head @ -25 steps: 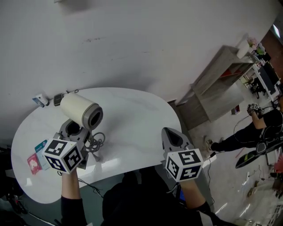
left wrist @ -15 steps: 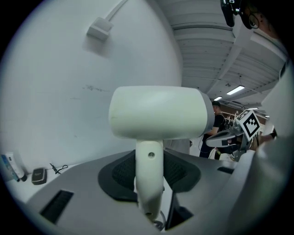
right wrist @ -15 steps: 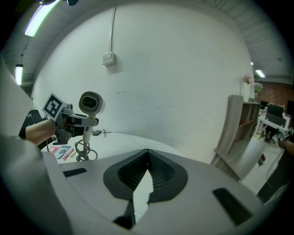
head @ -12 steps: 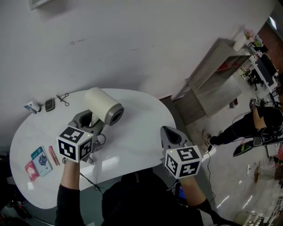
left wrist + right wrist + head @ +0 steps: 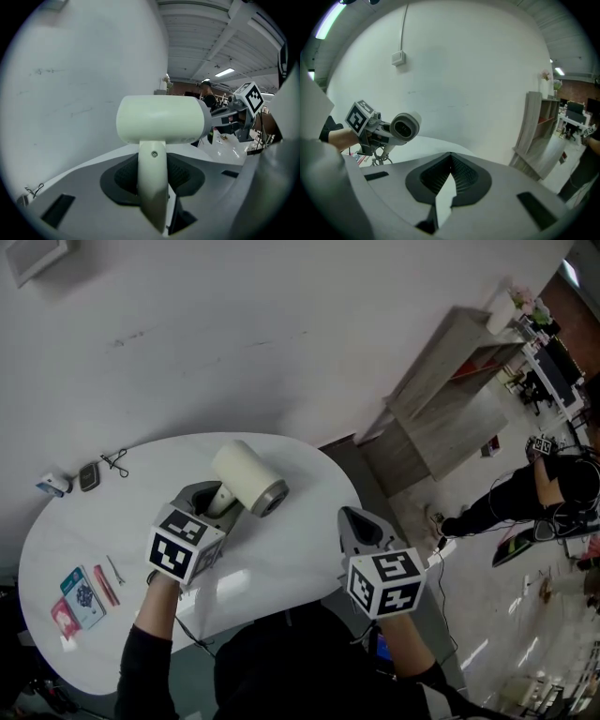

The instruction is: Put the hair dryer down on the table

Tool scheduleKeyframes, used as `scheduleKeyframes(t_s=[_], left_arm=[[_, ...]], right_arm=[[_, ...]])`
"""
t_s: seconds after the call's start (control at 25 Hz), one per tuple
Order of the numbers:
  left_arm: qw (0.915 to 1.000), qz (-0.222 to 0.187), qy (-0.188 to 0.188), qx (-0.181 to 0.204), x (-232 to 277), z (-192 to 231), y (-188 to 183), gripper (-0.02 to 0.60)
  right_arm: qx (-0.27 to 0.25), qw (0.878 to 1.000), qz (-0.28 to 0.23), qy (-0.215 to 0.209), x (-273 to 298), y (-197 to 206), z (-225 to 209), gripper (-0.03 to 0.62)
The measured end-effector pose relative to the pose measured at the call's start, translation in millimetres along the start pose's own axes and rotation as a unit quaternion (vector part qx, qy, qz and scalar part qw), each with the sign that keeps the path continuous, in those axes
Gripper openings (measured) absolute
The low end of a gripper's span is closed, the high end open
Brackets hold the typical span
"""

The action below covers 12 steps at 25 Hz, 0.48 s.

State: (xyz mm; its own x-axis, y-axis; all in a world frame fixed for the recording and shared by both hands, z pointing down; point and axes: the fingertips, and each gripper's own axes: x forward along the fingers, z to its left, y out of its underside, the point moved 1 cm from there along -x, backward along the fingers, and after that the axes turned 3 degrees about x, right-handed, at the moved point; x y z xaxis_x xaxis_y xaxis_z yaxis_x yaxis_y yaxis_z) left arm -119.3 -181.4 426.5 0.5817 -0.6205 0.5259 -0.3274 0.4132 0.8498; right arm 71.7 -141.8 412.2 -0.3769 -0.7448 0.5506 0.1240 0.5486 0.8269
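- Far left on the white table: cards lying flat, well apart from the action; at risk only if swung that way.
- Next, the left gripper: clamped wide on the handle of the hair dryer, pads pressing on both sides, handle running up between the jaws.
- Held aloft over the middle of the table and not touching it; barrel roughly level above the grip, open end aimed toward the person's right.
- Likely to go wrong: top-heavy, so may swivel in the pads if tipped quickly. Round in the barrel, so may roll toward the near edge if laid on its side and let go early.
- Also looped beneath that gripper, the cord: may bunch under the body on the way down, or tug it askew on release.
- Left forearm reaching forward from the near edge, wrist about level, marker cube turned up toward the head camera.
- At the table's right rim, the right gripper: jaws closed together on nothing, hovering, pointed forward, well apart from the dryer; forearm tucked close to the body.
- Further right, on the floor: a wooden shelf unit and a person, both well clear.
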Motion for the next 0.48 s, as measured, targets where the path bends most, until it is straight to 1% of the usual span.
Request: scheduleKeyframes(t_s=[0.12,0.28,0.48], left_arm=[[0.9993,0.024,0.014,0.023,18.4,-9.4,6.9,0.158],[0.9963,0.057,0.032,0.056,38.3,-21.6,15.9,0.158],[0.9916,0.09,0.048,0.079,57.7,-31.7,29.9,0.158]], right_arm=[[0.004,1.0,0.004,0.002,2.2,1.8,-7.1,0.002],[0.008,1.0,0.012,0.006,7.0,5.4,-15.2,0.002],[0.012,1.0,0.024,0.005,13.0,11.4,-18.9,0.002]])
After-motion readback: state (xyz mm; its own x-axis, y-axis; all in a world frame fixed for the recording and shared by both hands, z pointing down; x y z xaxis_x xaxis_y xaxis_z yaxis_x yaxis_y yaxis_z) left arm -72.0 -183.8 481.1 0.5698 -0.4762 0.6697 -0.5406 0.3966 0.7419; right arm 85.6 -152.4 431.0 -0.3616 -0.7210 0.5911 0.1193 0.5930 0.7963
